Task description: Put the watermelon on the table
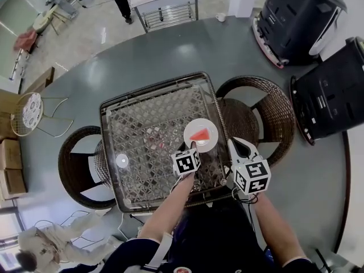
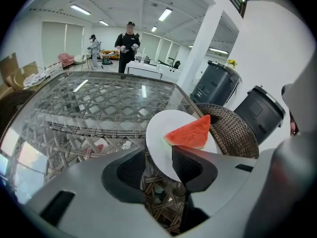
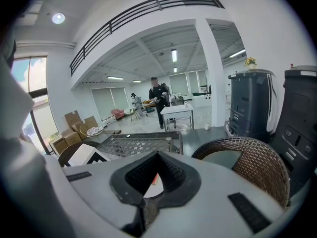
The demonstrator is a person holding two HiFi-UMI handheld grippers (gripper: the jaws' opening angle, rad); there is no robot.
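Note:
A red wedge of watermelon (image 1: pixel 200 134) (image 2: pixel 190 133) lies on a white plate (image 1: pixel 202 147) (image 2: pixel 157 145). The plate rests on the glass-topped wicker table (image 1: pixel 142 112) (image 2: pixel 94 100), near its right edge. My left gripper (image 1: pixel 193 146) (image 2: pixel 157 151) is at the plate's near rim, open wide, with the rim between its jaws and the pads not pressing on it. To the right, my right gripper (image 1: pixel 234 144) (image 3: pixel 157 154) hovers past the table's edge, its tips together and holding nothing. A sliver of the plate (image 3: pixel 152 186) shows behind its pads.
Wicker chairs stand left (image 1: pixel 77 166) and right (image 1: pixel 270 112) of the table. Two dark bins (image 1: pixel 301 16) (image 1: pixel 333 95) stand at the right. A small white disc (image 1: pixel 121 160) lies on the glass. Beyond the table are a metal cart (image 1: pixel 165 4) and a standing person (image 2: pixel 129 41).

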